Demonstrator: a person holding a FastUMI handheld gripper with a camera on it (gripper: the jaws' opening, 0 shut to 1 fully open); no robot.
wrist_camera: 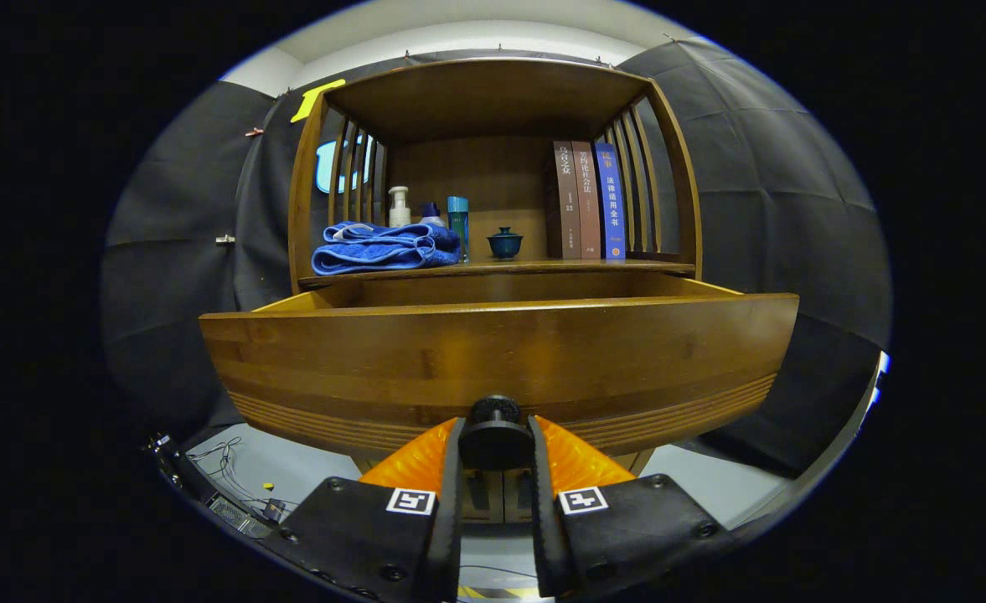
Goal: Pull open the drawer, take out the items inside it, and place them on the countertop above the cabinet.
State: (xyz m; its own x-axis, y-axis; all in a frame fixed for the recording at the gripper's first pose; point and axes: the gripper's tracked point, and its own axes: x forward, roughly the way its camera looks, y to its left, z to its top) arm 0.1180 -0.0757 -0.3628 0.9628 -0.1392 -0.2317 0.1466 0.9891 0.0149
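Gripper view: claw (495, 444) clenched on knob (495, 410) at 6 o'clock of the part-open drawer (493, 352), towel (385, 248) on counter (493, 268) at 11; likely slip off the small knob if tugged askew.

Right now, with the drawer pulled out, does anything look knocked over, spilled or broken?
Nothing stands out. The claw is shut on the drawer knob, and the drawer sits level. On the countertop the blue towel lies folded; bottles, the lidded cup and books stand upright. The drawer's inside is hidden.
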